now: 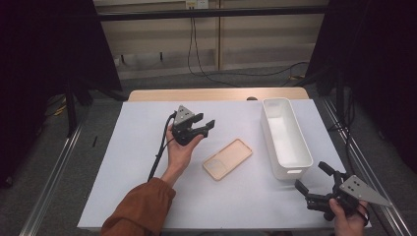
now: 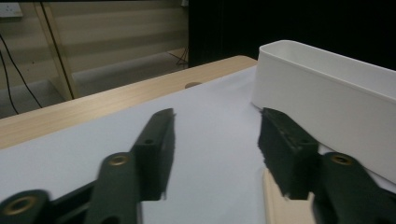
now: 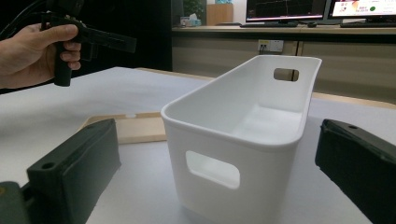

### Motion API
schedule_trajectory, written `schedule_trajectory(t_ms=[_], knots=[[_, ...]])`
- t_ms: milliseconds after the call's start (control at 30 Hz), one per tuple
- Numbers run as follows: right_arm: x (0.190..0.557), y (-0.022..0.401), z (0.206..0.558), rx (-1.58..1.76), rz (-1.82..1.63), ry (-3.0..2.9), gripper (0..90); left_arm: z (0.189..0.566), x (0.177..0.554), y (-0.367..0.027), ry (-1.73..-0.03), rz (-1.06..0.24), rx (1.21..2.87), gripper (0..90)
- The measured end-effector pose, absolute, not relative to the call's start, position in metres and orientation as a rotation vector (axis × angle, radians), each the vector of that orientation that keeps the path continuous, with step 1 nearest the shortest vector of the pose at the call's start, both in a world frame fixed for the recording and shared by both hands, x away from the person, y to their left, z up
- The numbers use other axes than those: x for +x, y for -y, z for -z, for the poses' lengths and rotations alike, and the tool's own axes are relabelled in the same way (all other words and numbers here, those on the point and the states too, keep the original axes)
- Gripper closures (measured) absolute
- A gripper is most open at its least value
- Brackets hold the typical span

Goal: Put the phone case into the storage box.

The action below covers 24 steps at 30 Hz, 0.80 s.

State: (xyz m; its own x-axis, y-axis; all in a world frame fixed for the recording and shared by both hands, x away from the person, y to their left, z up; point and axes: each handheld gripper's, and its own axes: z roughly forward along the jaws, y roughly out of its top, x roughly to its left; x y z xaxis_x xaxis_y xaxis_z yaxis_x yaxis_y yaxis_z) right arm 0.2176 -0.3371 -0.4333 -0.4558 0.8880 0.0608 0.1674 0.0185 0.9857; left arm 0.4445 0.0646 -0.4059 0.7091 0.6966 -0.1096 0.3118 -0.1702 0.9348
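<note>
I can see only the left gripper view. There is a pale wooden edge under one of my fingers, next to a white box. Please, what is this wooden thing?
Observer: In the high view it is a flat wooden board with rounded corners. It lies on the table between your gripper and the white box.
Operator: Thank you. Is something inside the box?
Observer: No. The right gripper view looks into it and it is empty.
Operator: And where is the other gripper?
Observer: The right gripper is at the near right corner of the table, with its fingers open towards the near end of the box.
</note>
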Motion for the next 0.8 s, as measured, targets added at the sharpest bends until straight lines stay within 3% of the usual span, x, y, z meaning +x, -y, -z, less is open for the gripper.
schedule_trajectory(t_ms=[167, 367, 800], knots=[[0.218, 0.337, 0.433, 1.088, -1.487, -1.68, 0.0, 0.405, 0.444, -0.065, -0.802, -0.373, 1.804, 71.1], [0.218, 0.337, 0.433, 1.086, -1.487, -1.679, 0.0, 0.406, 0.446, -0.062, -0.795, -0.303, 1.86, 89.9], [0.218, 0.337, 0.433, 1.083, -1.486, -1.682, 0.0, 0.408, 0.455, -0.051, -0.866, -0.15, 2.011, 90.0]])
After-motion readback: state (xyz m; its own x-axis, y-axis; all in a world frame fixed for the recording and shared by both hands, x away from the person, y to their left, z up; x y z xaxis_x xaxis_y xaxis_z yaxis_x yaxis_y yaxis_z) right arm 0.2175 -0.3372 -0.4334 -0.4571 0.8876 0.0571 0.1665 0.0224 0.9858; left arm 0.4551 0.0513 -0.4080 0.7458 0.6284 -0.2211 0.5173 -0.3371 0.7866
